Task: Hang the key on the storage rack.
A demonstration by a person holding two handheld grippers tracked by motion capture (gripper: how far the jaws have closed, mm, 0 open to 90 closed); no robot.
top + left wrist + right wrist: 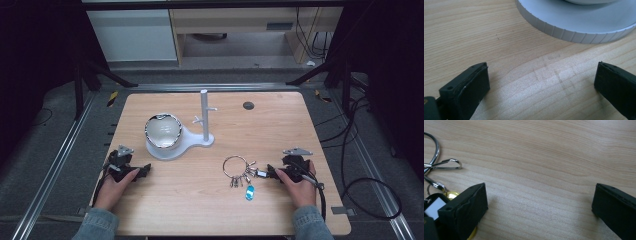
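Beside the right gripper, jaws wide, lies a many-charmed silver key ring.

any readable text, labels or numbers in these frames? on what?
None readable.
White tag on the key ring: looks blank, partly hidden by a jaw.
Blue fob: too small to tell.
White stand, its base and the table: no markings show.
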